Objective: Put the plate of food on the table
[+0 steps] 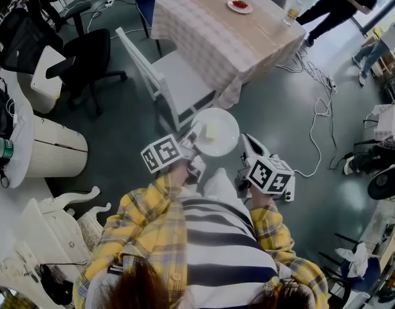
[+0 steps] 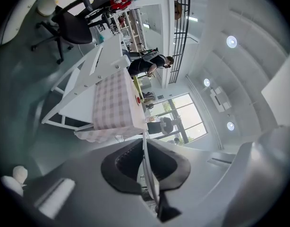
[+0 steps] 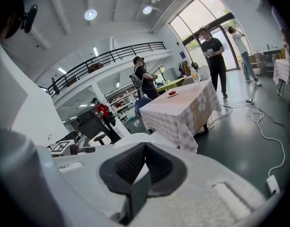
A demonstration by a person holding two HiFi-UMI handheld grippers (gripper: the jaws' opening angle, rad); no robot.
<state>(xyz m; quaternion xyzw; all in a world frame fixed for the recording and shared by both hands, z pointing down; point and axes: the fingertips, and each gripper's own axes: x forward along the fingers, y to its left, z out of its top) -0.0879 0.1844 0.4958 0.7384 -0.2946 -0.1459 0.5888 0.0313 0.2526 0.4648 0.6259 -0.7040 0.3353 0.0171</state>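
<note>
One round white plate (image 1: 220, 122), pale morsel (image 1: 210, 132)

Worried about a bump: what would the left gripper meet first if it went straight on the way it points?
Probably the near corner of the table with the pale checked cloth, beyond the round white plate it grips; depth is unclear.

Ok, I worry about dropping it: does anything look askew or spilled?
Nothing looks spilled. The plate looks level but is pinched at its rim by the left gripper alone, and loose cables trail over the floor beside the table.
</note>
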